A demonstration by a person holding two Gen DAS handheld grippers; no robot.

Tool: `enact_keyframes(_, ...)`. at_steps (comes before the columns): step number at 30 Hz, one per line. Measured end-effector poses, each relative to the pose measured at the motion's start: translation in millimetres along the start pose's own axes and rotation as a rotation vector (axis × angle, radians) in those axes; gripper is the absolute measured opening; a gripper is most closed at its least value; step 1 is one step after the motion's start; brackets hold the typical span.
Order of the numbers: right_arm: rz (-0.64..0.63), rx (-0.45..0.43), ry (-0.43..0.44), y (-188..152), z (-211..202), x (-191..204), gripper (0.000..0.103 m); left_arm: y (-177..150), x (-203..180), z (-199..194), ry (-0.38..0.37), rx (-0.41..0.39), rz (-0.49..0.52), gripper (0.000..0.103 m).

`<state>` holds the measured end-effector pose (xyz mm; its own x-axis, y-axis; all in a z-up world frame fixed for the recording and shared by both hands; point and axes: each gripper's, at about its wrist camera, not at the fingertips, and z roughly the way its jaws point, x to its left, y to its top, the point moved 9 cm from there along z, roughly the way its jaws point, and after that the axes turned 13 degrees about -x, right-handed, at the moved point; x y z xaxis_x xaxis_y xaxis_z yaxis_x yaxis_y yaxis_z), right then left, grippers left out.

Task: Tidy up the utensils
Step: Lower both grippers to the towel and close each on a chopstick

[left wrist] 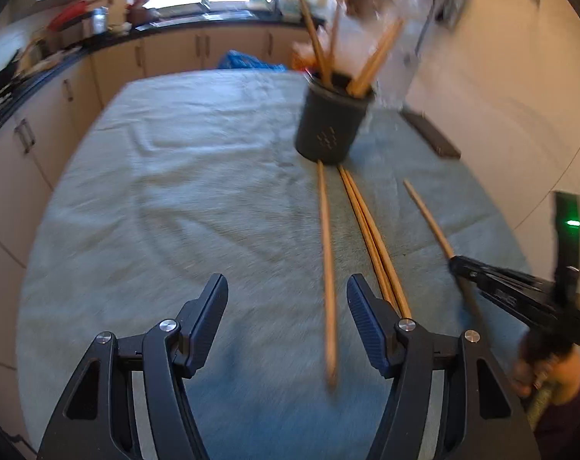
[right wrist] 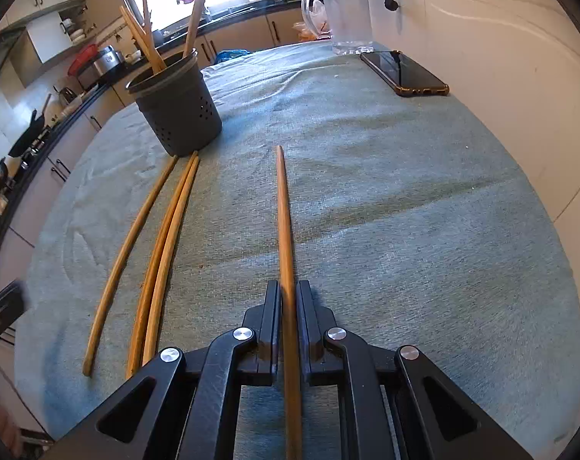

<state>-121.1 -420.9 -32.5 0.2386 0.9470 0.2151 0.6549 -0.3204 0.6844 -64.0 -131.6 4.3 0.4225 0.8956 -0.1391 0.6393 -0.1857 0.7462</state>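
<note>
right gripper (right wrist: 289, 299) clamped on one wooden chopstick (right wrist: 284, 214) near its thick end, tip resting forward on the green cloth (right wrist: 405, 211). left gripper (left wrist: 288, 306) spread wide, nothing between the pads, above three loose chopsticks (left wrist: 366, 222) lying just before the grey holder (left wrist: 330, 122). judged light, stiff, thin, prone to roll; best gripped mid-shaft, squarely.

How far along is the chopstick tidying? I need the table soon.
Done: several chopsticks already stand in the grey holder. In hand: the right gripper is shut on one chopstick. Left: three chopsticks lie on the cloth; the left gripper is open, empty.
</note>
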Motion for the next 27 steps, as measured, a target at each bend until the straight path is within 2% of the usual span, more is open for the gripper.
enact_keyframes(2,-0.016,0.001,0.009,-0.5,-0.7,0.7,0.009,-0.1,-12.5,25.8,-0.032,0.045,0.018,0.057)
enact_keyframes(6,-0.045,0.003,0.015,-1.2,0.0,2.0,0.009,-4.1,-26.6,59.9,-0.016,0.097,0.087,0.048)
enact_keyframes(8,-0.059,0.008,0.019,-1.0,1.1,2.3,0.008,-8.1,-28.5,70.0,0.009,0.12,0.106,0.028)
enact_keyframes(9,-0.064,0.009,0.021,-1.2,1.3,2.1,0.007,-6.7,-26.8,69.9,0.028,0.103,0.11,0.019)
enact_keyframes(10,-0.069,0.009,0.027,-1.5,1.3,2.4,0.007,-8.0,-25.9,70.6,0.026,0.117,0.097,0.006)
enact_keyframes(16,-0.08,0.005,0.045,-0.1,6.0,2.7,0.008,-19.9,-15.5,55.0,-0.011,0.137,-0.078,0.006)
enact_keyframes(21,-0.055,0.005,0.077,0.9,7.2,-0.2,0.008,-29.3,-17.1,45.0,0.012,0.122,-0.092,0.006)
enact_keyframes(27,-0.065,0.053,0.117,2.0,8.4,-0.9,0.007,-30.3,-13.4,44.2,0.014,0.112,-0.152,0.006)
